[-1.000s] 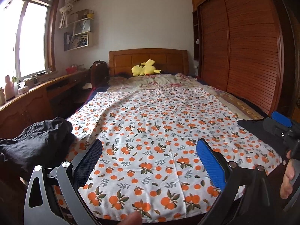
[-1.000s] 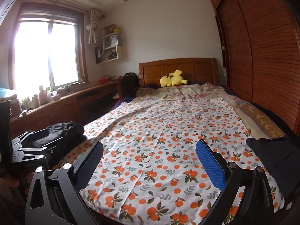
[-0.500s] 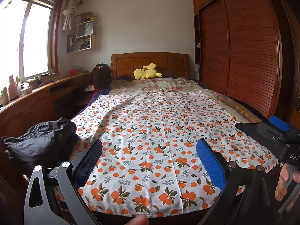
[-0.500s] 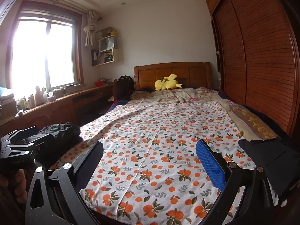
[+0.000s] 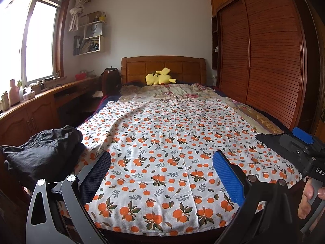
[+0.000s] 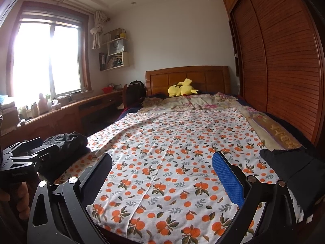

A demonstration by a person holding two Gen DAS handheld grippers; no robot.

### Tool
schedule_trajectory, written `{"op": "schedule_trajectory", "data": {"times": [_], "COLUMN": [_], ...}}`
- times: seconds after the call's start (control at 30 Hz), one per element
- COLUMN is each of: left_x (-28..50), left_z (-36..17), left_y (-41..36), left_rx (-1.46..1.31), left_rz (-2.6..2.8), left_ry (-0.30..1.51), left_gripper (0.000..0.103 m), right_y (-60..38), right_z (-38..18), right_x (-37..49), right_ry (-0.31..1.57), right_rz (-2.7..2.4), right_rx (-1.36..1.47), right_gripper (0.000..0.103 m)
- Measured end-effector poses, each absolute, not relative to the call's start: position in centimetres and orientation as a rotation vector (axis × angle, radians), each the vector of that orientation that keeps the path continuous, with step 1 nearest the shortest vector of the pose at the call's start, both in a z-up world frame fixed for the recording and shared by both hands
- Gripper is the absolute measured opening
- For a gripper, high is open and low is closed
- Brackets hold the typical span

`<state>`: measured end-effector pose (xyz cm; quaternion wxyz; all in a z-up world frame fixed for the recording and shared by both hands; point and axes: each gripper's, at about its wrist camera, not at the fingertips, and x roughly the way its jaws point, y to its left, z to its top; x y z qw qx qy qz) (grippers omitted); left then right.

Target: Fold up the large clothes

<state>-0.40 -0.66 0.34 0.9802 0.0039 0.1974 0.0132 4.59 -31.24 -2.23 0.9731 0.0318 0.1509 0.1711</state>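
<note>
A white sheet printed with oranges (image 5: pixel 174 142) lies spread flat over the bed, reaching its foot edge. A crumpled black garment (image 5: pixel 42 154) is heaped at the bed's left foot corner, and a second black garment (image 6: pixel 294 168) lies at the right foot corner. My left gripper (image 5: pixel 161 154) hovers open above the foot of the sheet with nothing between its fingers. My right gripper (image 6: pixel 162 155) also hangs open and empty over the foot of the sheet (image 6: pixel 172 148). Its black body (image 5: pixel 300 150) shows at the right of the left wrist view, held by a hand (image 5: pixel 308 199).
A yellow plush toy (image 5: pixel 159 78) and a rumpled floral quilt (image 5: pixel 178 91) lie by the wooden headboard (image 5: pixel 162 66). A long wooden desk with bottles (image 6: pixel 61 118) runs under the window on the left. Slatted wardrobe doors (image 5: pixel 264 65) line the right side.
Both views have drawn back from the bed and tilted up, so the sheet's foot edge and more ceiling now show. Both grippers have stayed open and empty.
</note>
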Motion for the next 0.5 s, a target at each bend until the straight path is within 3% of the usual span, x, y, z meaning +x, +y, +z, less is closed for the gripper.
{"op": "schedule_trajectory", "data": {"times": [0.5], "left_x": [-0.22], "left_z": [-0.07], "left_y": [-0.56], "left_rx": [0.007], "left_rz": [0.023], "left_ry": [0.402], "left_gripper": [0.101], "right_y": [-31.38], "right_z": [-2.26], "right_x": [4.58], "right_ry": [0.308], "right_rz": [0.344], "right_rx": [0.065], "right_gripper": [0.096]}}
